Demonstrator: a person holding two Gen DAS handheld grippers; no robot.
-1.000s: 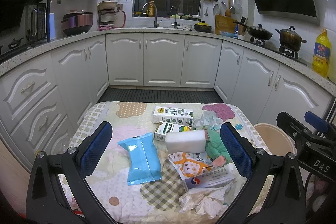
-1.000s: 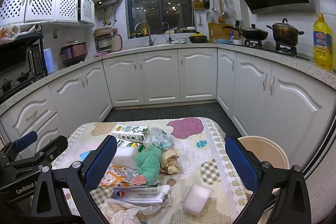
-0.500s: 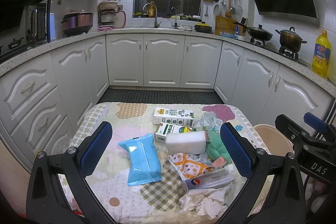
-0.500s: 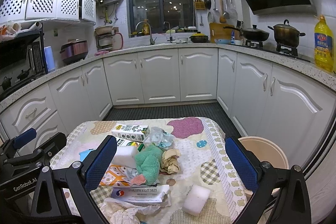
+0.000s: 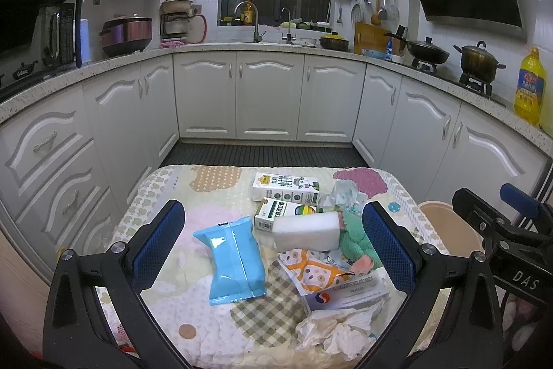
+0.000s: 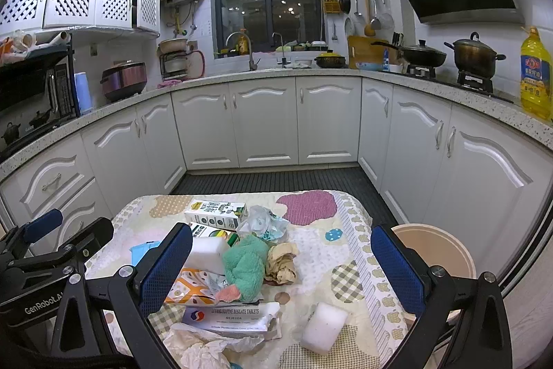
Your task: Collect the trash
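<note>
We hover over table [image 6: 349,217], nothing collected yet; bin [image 6: 446,244] waits past table's right edge. Left gripper [image 5: 273,241] and right gripper [image 6: 281,265] both spread wide, empty. Blue packet [image 5: 235,260] lies flat left of pile, long axis near-to-far. Next, we judge: lower, straddle packet's narrow width. Loose sponge [image 6: 323,325] sits apart, nearest bin.

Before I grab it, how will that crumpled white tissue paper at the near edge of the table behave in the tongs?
The crumpled white tissue paper looks thin and loosely wadded, so it will probably collapse and weigh almost nothing. Its loose folds spread wide, so part may trail or tear off. It touches the white tablet box, which might get nudged.
</note>
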